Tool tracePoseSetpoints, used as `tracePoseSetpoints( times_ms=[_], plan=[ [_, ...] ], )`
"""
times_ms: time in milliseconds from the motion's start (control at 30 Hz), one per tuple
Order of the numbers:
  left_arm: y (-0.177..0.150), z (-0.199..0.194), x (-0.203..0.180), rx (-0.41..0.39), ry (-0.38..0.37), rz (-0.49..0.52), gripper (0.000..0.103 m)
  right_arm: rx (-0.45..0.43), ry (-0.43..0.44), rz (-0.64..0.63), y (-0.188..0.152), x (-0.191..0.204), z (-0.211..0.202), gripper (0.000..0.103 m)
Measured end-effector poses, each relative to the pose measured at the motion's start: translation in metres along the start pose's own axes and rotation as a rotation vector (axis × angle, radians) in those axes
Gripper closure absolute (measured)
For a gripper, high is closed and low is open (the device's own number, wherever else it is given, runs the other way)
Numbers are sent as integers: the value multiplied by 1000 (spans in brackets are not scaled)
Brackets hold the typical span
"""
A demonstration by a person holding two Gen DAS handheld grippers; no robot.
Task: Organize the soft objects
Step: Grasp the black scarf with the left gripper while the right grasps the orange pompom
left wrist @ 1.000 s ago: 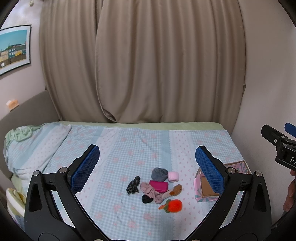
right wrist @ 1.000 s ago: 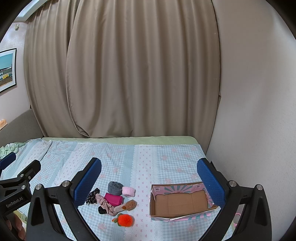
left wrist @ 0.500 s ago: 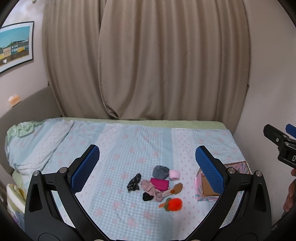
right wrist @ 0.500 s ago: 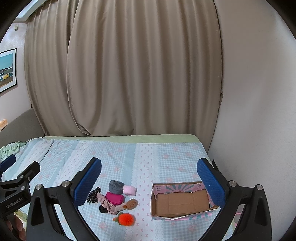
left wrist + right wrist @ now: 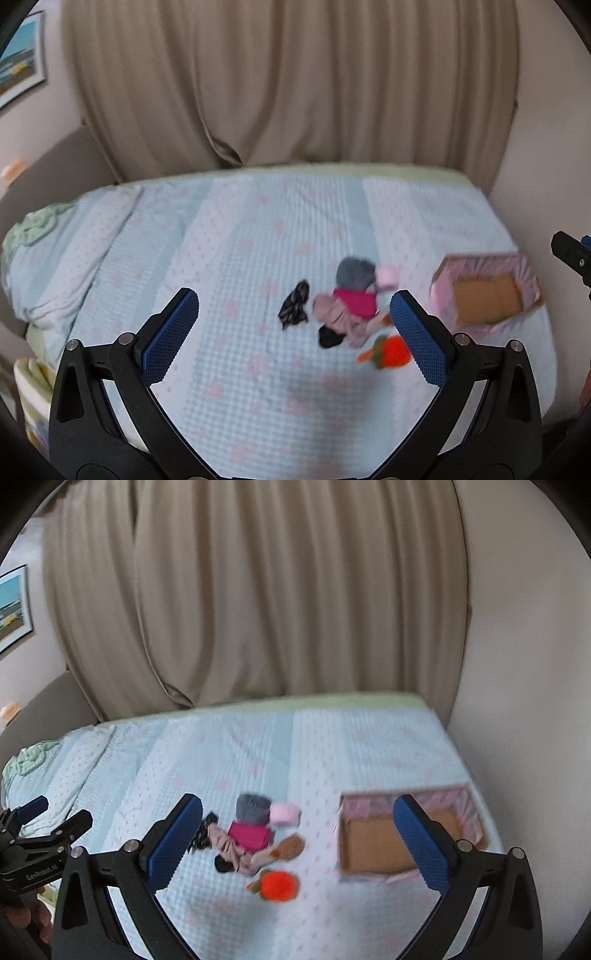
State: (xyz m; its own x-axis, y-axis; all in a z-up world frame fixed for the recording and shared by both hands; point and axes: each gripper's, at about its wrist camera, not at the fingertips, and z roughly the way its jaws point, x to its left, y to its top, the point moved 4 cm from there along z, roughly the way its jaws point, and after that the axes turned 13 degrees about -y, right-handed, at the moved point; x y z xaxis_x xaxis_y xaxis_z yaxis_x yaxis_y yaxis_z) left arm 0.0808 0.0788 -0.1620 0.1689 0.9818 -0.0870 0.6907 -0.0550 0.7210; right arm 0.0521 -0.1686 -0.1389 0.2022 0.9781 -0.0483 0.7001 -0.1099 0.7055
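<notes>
Left gripper [image 5: 293,321] and right gripper [image 5: 297,830] are hovering wide open and empty above the small pile of soft items [image 5: 255,840], left of the open pink cardboard box [image 5: 380,849] on the blue checked bed [image 5: 332,746].

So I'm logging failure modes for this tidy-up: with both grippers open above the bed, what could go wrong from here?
The small soft items lie heaped: the magenta folded cloth overlaps the beige-pink sock, so a pinch may drag up two at once. The open pink cardboard box looks light and might slide on the blue checked bedspread if bumped. Both views are motion-blurred, so aiming either open hand-held gripper may be imprecise.
</notes>
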Motion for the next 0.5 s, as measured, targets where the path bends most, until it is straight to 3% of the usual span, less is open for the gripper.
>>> tracePoseSetpoints(
  times_ms=[233, 500],
  plan=[
    [-36, 99, 57, 110, -70, 72, 0, 133, -69, 41, -72, 40, 72, 0],
    [-65, 219, 97, 170, -149, 119, 1, 226, -149, 119, -144, 70, 157, 0]
  ],
)
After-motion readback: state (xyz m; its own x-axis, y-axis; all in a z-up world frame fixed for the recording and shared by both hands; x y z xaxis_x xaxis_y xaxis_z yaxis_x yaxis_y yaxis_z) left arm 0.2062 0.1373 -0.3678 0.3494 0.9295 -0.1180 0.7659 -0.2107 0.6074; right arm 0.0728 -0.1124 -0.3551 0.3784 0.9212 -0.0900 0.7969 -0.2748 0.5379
